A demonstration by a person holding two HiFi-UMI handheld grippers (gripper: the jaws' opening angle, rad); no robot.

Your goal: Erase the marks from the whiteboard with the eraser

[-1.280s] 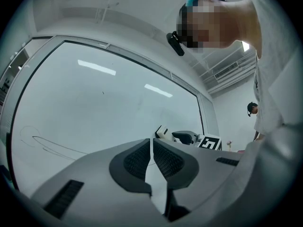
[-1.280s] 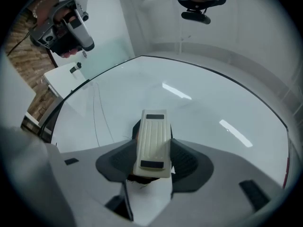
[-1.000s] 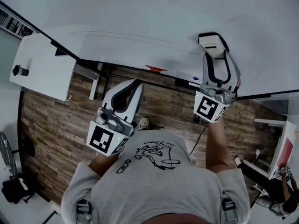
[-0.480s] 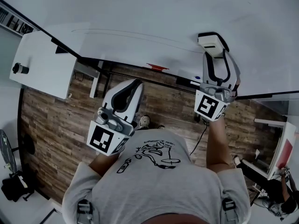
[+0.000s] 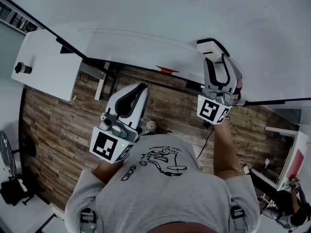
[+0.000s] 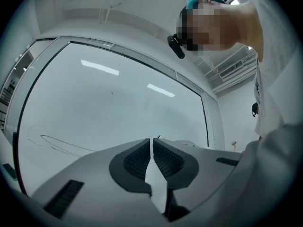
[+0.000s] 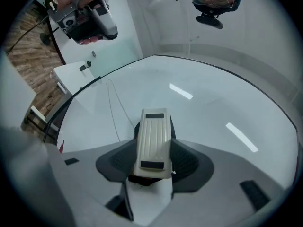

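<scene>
We face the whiteboard (image 5: 146,8), which fills the top of the head view. Our left gripper (image 6: 152,148) hangs short of the whiteboard, below its lower edge. Its jaws are all but together, with a thin slit between the pads and nothing in it. Our right gripper (image 7: 152,161) is at the whiteboard's lower right. Its jaws clamp the sides of the cream eraser (image 7: 152,141), which juts past their tips toward the whiteboard. Thin curved pen lines (image 7: 115,109) run on the whiteboard left of the eraser.
</scene>
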